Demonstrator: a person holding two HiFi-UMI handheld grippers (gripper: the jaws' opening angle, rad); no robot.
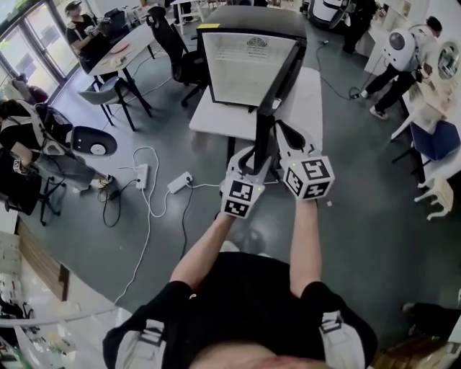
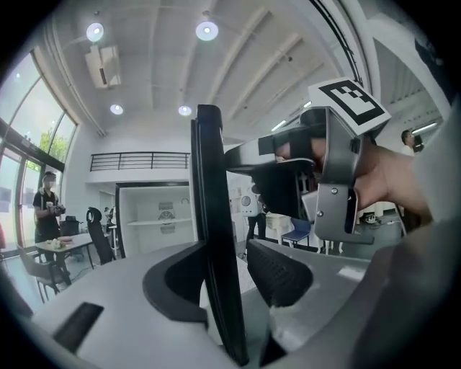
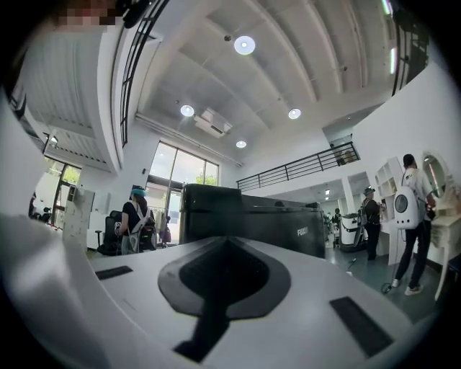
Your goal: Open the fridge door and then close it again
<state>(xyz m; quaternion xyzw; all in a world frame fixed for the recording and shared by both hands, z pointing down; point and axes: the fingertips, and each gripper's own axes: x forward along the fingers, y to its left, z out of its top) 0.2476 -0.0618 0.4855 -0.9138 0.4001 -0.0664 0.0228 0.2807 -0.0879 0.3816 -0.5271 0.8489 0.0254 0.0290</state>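
Observation:
A small black fridge (image 1: 252, 20) stands on a white table with its door (image 1: 277, 86) swung open, showing the white inside (image 1: 245, 68). In the head view my left gripper (image 1: 257, 160) sits at the door's free edge. In the left gripper view, that thin black door edge (image 2: 213, 238) stands between the open jaws, and the right pad (image 2: 277, 274) is clear of it. My right gripper (image 1: 282, 133) hovers just right of the door, shut and empty. Beyond its closed jaws (image 3: 216, 288), the black fridge body (image 3: 248, 220) is visible.
The white table (image 1: 216, 115) carries the fridge. Cables and a power strip (image 1: 180, 181) lie on the floor to the left. An office chair (image 1: 180, 58) stands behind, with people at desks at far left and a person (image 1: 400, 54) at the right.

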